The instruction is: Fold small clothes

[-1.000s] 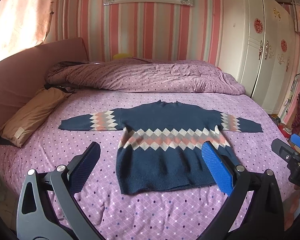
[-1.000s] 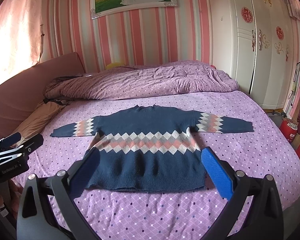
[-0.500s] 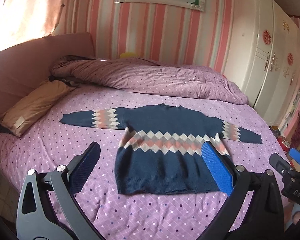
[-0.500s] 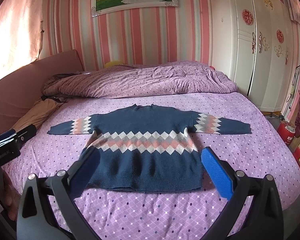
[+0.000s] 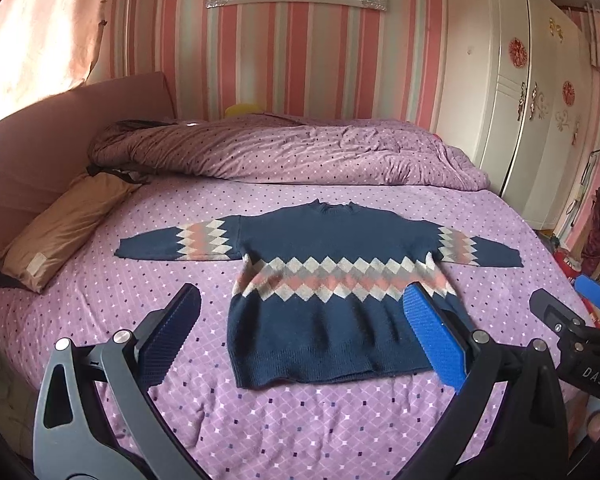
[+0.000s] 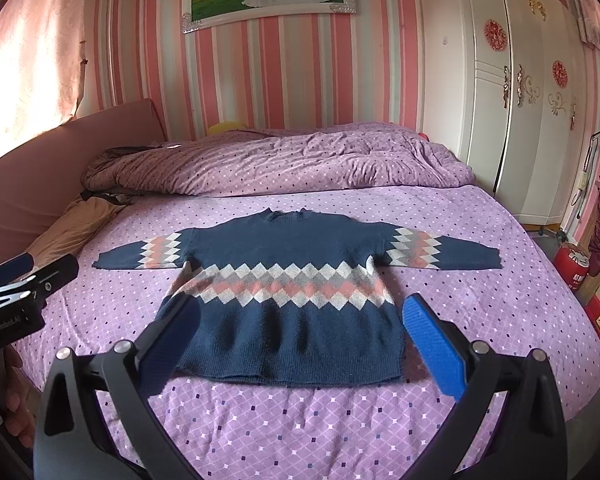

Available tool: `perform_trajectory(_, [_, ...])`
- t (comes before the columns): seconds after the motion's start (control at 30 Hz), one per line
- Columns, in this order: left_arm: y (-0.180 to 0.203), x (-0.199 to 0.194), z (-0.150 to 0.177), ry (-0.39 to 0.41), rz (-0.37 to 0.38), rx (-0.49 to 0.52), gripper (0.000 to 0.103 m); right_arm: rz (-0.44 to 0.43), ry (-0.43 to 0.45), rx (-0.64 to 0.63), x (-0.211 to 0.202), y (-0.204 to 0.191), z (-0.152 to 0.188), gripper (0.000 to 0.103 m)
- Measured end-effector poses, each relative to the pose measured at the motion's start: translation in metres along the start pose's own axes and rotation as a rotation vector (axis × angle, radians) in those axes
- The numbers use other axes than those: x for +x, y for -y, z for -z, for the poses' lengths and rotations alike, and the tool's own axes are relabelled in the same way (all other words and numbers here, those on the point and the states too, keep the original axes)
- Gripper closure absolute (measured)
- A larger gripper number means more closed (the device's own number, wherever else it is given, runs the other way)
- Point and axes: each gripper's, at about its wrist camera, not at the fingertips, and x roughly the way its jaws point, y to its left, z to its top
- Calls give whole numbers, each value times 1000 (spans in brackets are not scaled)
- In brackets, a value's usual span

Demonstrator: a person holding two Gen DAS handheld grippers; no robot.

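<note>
A small navy sweater (image 5: 332, 280) with bands of pink, white and grey diamonds lies flat and spread out on the purple bed, sleeves out to both sides; it also shows in the right wrist view (image 6: 292, 288). My left gripper (image 5: 300, 340) is open and empty, held above the bed near the sweater's hem. My right gripper (image 6: 300, 344) is open and empty, also held over the hem. The right gripper shows at the right edge of the left wrist view (image 5: 572, 340); the left gripper shows at the left edge of the right wrist view (image 6: 16, 292).
A rumpled purple quilt (image 5: 292, 152) lies across the far side of the bed. A tan pillow (image 5: 64, 228) sits at the left by the pink headboard (image 5: 60, 140). White wardrobes (image 6: 532, 120) stand at the right. A red canister (image 6: 572, 266) stands on the floor.
Both grippers have drawn back and risen slightly, so the sweater sits a bit farther off and more centred. Both stay open and the sweater has not moved.
</note>
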Motion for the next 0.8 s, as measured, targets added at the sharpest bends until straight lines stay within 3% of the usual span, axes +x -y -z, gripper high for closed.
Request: perform_trajectory(0.8, [4,10,0,1,-22,10,3,22,-19,1,12,9,1,2])
